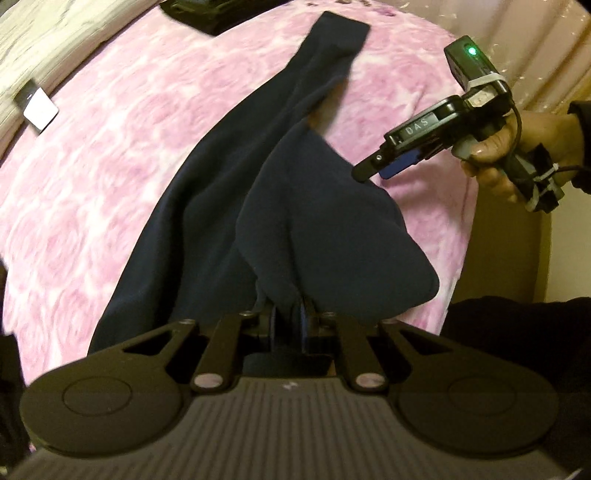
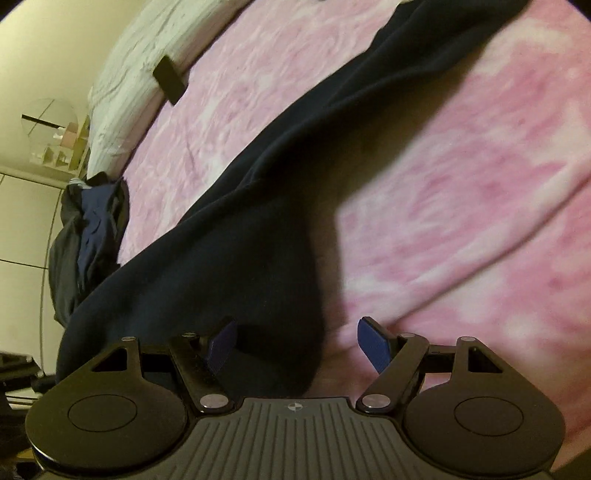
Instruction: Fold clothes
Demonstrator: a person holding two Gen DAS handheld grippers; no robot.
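A dark navy garment (image 1: 207, 206) lies stretched lengthwise across the pink blanket (image 1: 110, 177). Its near end is bunched up and lifted, and my left gripper (image 1: 288, 325) is shut on that bunch. A loose flap hangs to the right of the grip. My right gripper (image 1: 364, 173), held by a hand (image 1: 517, 147), hovers at the flap's far right edge; I cannot tell if it touches the cloth. In the right wrist view my right gripper (image 2: 297, 343) is open, its blue pads (image 2: 373, 343) wide apart. The garment (image 2: 221, 240) runs under the left finger and into the gap.
A small black and white object (image 1: 37, 107) rests at the blanket's left edge beside pale bedding (image 2: 125, 74). A dark pile (image 1: 199, 14) sits at the far end. More dark clothes (image 2: 88, 236) hang off the bed's side. The blanket drops away on the right.
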